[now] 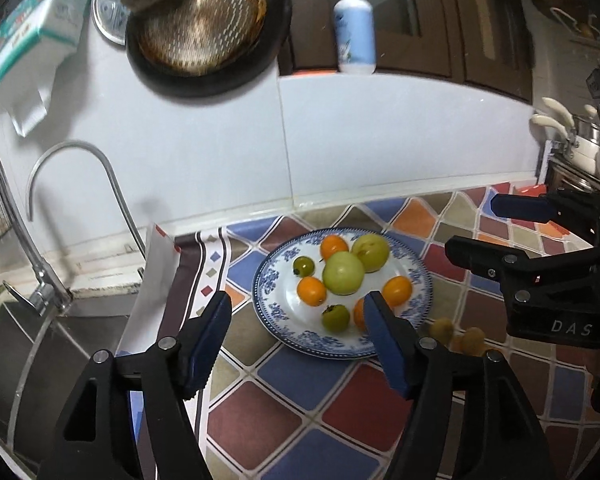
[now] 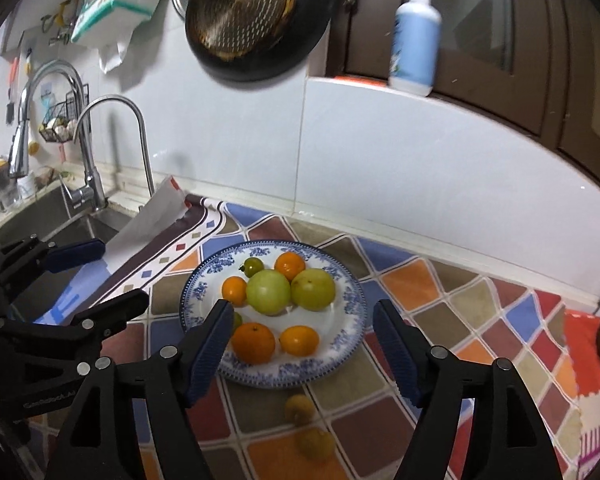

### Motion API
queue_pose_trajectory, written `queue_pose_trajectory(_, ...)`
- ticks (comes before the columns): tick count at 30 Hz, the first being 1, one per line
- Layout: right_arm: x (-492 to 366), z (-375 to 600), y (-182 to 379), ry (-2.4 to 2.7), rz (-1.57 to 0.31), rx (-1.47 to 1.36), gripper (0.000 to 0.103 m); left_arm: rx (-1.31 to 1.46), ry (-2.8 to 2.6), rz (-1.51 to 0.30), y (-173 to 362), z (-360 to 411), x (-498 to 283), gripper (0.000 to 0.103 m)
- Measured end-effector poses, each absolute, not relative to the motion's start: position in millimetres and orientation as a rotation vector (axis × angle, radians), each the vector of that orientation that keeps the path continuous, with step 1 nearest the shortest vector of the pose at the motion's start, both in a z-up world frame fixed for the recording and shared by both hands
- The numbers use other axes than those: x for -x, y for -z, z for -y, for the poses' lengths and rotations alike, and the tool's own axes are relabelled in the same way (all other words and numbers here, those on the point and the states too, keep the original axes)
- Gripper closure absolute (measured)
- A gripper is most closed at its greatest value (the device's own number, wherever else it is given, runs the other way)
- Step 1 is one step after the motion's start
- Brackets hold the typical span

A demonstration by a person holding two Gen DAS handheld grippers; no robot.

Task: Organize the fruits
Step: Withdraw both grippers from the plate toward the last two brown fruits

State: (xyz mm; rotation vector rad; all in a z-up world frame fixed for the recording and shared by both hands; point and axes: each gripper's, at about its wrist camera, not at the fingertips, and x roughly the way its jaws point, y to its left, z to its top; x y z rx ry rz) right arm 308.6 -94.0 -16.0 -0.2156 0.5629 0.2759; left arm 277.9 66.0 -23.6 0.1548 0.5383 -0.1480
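A blue-patterned white plate (image 1: 412, 272) (image 2: 342, 322) on the tiled cloth holds two large green fruits (image 1: 343, 273) (image 2: 269, 292), several oranges (image 1: 311, 290) (image 2: 253, 342) and small green fruits (image 1: 335, 317). Two yellowish fruits (image 2: 300, 409) (image 1: 473, 340) lie on the cloth just off the plate's near edge. My left gripper (image 1: 298, 344) is open and empty, above the plate's near-left edge. My right gripper (image 2: 300, 354) is open and empty, over the plate's near edge; it also shows at the right of the left wrist view (image 1: 476, 228).
A sink (image 2: 40, 216) with a curved faucet (image 2: 116, 144) lies left of the cloth. A dark pan (image 2: 260, 20) hangs on the white tiled wall. A soap bottle (image 2: 416, 40) stands on the ledge. Pots (image 1: 580, 140) stand far right.
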Motion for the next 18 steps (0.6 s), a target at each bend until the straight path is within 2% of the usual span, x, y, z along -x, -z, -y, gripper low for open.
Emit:
queue_pose_trajectory(9, -260, 109, 5, -0.207, -0.543, 0.197, 0.031, -0.223, 0.204, -0.452, 6, -52, -238, 0.021)
queue_pose_trajectory(18, -229, 119, 8, -0.153, -0.556, 0.202, 0.031, -0.317, 0.300, -0.420, 13, -35, -219, 0.020)
